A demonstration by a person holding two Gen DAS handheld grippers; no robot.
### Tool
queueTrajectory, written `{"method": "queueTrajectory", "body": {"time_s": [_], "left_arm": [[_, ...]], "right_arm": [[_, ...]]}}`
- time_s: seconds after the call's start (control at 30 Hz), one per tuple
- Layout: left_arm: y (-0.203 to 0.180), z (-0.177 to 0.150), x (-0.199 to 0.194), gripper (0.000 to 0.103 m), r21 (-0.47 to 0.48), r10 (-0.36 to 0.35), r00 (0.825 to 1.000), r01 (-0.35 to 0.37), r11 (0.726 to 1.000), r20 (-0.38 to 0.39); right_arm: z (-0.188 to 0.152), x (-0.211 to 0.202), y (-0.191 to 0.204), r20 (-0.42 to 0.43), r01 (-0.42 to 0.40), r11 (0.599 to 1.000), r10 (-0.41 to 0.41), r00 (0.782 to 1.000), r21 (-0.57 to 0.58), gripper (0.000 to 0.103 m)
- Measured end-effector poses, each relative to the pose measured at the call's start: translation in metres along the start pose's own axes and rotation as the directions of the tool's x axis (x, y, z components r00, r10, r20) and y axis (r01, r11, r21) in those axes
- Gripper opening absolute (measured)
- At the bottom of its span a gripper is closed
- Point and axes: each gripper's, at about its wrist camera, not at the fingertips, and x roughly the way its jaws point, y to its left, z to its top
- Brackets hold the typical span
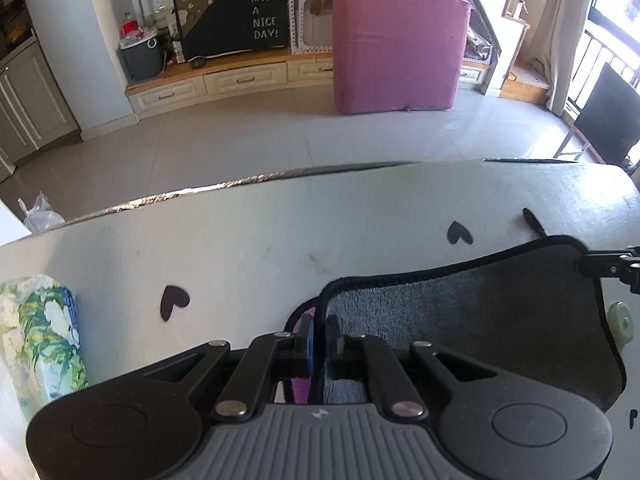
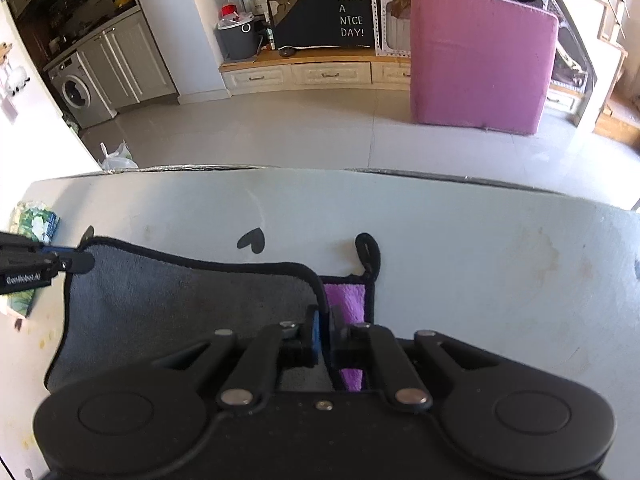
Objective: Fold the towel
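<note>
A grey towel (image 1: 480, 316) with black trim and a purple underside lies on the white table (image 1: 280, 232). My left gripper (image 1: 320, 340) is shut on the towel's left front corner, its black edge running between the pads. In the right wrist view the towel (image 2: 168, 300) spreads to the left, and a purple layer (image 2: 346, 296) with a black hanging loop (image 2: 368, 252) shows under the grey one. My right gripper (image 2: 324, 336) is shut on the towel's right corner. Each gripper's tip shows in the other view, at the far right (image 1: 612, 266) and at the far left (image 2: 60, 262).
A floral tissue pack (image 1: 40, 336) lies on the table's left end, also in the right wrist view (image 2: 36, 224). Black heart stickers (image 1: 172, 300) mark the tabletop. A green round object (image 1: 620, 324) sits at the towel's right. The table's far edge (image 1: 280, 176) drops to the floor; a pink cushion (image 1: 400, 48) stands beyond.
</note>
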Motion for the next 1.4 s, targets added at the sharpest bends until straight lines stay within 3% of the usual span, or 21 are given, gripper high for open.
{"method": "queueTrajectory", "body": {"time_s": [0.03, 0.07, 0.4, 0.5, 0.6, 0.7, 1.4], "left_arm": [[0.000, -0.001, 0.000, 0.010, -0.004, 0.007, 1.000, -0.007, 1.000, -0.001], [0.002, -0.002, 0.000, 0.014, -0.014, 0.015, 1.000, -0.016, 1.000, -0.008], [0.012, -0.015, -0.015, 0.087, -0.082, 0.034, 0.999, -0.034, 0.996, -0.003], [0.013, -0.017, -0.027, 0.097, -0.103, 0.033, 0.999, -0.032, 0.994, 0.009], [0.010, -0.022, -0.039, 0.101, -0.098, 0.023, 1.000, -0.021, 0.995, 0.017], [0.005, -0.025, -0.051, 0.103, -0.090, 0.023, 0.999, -0.019, 0.996, 0.034], [-0.018, -0.050, -0.135, 0.103, -0.122, 0.014, 0.994, -0.001, 0.993, 0.108]], "right_arm": [[-0.001, 0.000, -0.001, 0.001, -0.005, 1.000, 0.005, 1.000, 0.010, 0.026], [-0.001, -0.002, -0.002, 0.007, -0.008, 1.000, 0.008, 1.000, 0.017, 0.031], [-0.011, -0.011, -0.005, 0.021, -0.026, 0.999, 0.025, 0.999, 0.039, 0.070], [-0.016, -0.018, -0.003, 0.042, -0.013, 0.999, 0.011, 0.999, 0.045, 0.088], [-0.021, -0.026, 0.000, 0.057, -0.001, 0.999, -0.002, 0.998, 0.051, 0.099], [-0.023, -0.037, 0.003, 0.083, 0.006, 0.998, -0.010, 0.997, 0.055, 0.102], [-0.041, -0.118, 0.035, 0.164, 0.003, 0.999, -0.011, 0.986, 0.050, 0.102]]}}
